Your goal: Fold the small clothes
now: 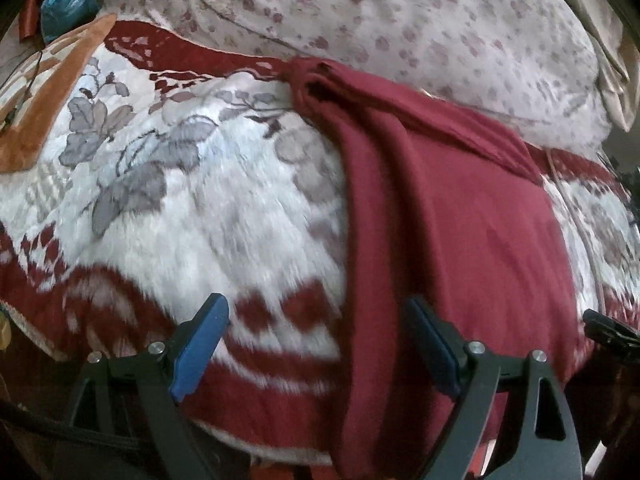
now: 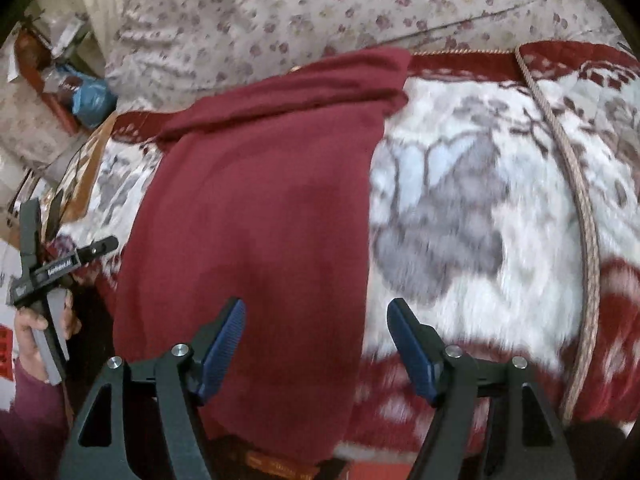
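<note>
Both tools stand spread with nothing between their blue pads: the left tool [image 1: 316,344] hangs over the left edge of the dark red garment [image 1: 460,240], one pad above the blanket [image 1: 200,208] and the other above the cloth, while the right tool [image 2: 316,344] hangs over the garment's right edge in the same way. From the right wrist view the left tool appears again at the far left, gripped in a hand [image 2: 36,336] with a dark red sleeve. The garment lies on the bed as a long folded strip, running from the near edge of the blanket away toward the flowered sheet [image 1: 400,20], with its far end bunched into a rolled lump just beside that sheet. It looks like a soft knit, light and limp, so it likely sags and slides out of shape if lifted by one point, and the fleecy blanket beneath probably drags on it. A pinch at each near corner, taking all layers together, seems the safest hold; a grab in the middle would likely gather only the top layer. A blue bag [image 1: 68,0] sits well apart beyond the bed.
</note>
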Action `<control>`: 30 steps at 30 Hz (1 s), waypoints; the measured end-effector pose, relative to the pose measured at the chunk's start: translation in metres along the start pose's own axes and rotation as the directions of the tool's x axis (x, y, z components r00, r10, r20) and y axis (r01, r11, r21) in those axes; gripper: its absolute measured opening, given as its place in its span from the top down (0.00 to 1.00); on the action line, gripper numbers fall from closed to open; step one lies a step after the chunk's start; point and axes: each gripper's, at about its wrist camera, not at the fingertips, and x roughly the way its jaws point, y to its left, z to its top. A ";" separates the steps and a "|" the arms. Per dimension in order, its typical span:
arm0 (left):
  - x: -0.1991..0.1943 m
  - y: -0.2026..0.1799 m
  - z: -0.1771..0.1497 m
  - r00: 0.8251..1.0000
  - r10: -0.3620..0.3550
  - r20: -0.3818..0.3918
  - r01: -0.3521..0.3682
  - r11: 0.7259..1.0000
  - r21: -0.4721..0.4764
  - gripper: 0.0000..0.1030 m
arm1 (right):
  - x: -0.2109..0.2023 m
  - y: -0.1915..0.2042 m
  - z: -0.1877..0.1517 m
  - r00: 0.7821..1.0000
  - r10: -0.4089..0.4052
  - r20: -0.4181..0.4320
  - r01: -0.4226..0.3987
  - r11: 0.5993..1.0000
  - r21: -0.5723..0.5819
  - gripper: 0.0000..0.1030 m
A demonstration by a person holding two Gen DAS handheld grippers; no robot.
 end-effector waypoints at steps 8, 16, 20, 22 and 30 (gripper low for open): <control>-0.007 -0.006 -0.043 0.999 0.012 -0.039 -0.010 0.999 0.051 0.14 | 0.004 0.006 -0.053 0.992 0.046 -0.117 -0.046 0.999 0.002 0.24; 0.002 -0.005 -0.065 0.994 0.033 -0.107 -0.026 0.998 0.064 0.14 | 0.010 0.009 -0.067 0.982 0.153 -0.109 -0.151 0.988 0.027 0.48; 0.007 -0.006 -0.064 0.992 0.049 -0.114 -0.040 0.996 0.077 0.14 | 0.009 0.011 -0.063 0.980 0.185 -0.072 -0.184 0.983 0.026 0.48; 0.008 -0.010 -0.066 0.992 0.057 -0.115 -0.047 0.996 0.081 0.14 | 0.013 0.009 -0.063 0.980 0.185 -0.079 -0.183 0.983 0.033 0.47; 0.008 -0.014 -0.068 0.990 0.038 -0.135 -0.026 0.996 0.089 0.27 | 0.029 0.017 -0.062 0.978 0.169 -0.124 -0.166 0.986 0.030 0.47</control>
